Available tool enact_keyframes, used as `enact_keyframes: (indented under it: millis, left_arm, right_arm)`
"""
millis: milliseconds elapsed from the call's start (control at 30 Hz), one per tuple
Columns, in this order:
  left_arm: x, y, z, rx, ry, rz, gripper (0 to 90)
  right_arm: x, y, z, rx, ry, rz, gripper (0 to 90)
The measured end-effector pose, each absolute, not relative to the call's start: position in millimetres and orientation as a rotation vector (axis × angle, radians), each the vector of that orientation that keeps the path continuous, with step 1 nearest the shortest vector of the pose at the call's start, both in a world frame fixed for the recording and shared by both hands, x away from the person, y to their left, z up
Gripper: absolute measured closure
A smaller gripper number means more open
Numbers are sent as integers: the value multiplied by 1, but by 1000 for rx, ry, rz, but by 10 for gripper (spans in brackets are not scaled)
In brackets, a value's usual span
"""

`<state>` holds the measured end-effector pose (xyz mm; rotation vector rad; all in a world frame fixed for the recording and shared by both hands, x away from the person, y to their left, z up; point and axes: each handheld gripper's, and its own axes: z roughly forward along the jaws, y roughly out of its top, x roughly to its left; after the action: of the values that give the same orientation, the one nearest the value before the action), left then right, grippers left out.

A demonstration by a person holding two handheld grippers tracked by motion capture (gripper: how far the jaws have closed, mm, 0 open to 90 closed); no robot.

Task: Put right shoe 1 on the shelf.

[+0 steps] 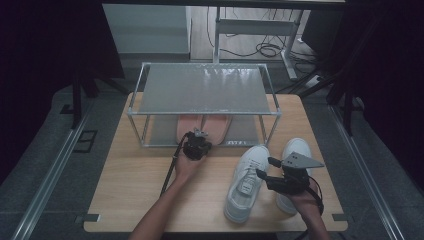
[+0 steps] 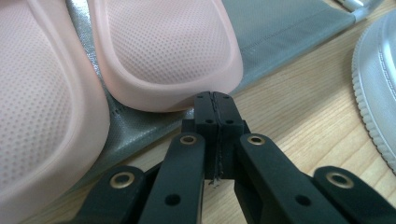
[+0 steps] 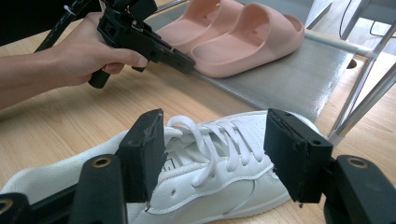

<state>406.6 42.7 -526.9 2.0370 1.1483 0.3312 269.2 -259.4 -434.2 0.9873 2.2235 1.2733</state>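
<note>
Two pink slippers (image 1: 202,125) lie side by side on the lower shelf (image 2: 280,32) of a metal rack (image 1: 205,90). My left gripper (image 2: 213,100) is shut with nothing between its jaws, and its tips touch the heel edge of one pink slipper (image 2: 168,51). In the right gripper view that left gripper (image 3: 189,63) points at the slippers (image 3: 243,32). A white laced sneaker (image 3: 210,186) lies on the table. My right gripper (image 3: 217,140) is open, one jaw on each side of the sneaker's laces; the pads (image 3: 149,140) are not pressing on it.
A second white sneaker (image 1: 296,150) lies to the right of the first, partly under my right hand. The rack's top shelf (image 1: 205,87) overhangs the slippers, and its posts (image 1: 263,131) stand close to the sneakers' toes. Bare wooden table (image 1: 130,190) lies at the front left.
</note>
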Motion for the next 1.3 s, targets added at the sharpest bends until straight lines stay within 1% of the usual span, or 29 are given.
enact_keyframes:
  millis: [400,667,900,1300]
  left_arm:
    - [408,41,-526,2037,1160,332,900]
    - [402,46,-523,2036,1148,326,888]
    - [386,56,-515,2023,1121,333,883]
    - [365,78,-509,1994,1100,303,880]
  right_arm:
    - [269,-259,-435,987,2223,1272,381]
    - [269,-259,-435,990,2221,1274,382]
    - [269,-259,-435,991,2223,1272,381]
    - [270,-257,-437,989,2228,1267,382]
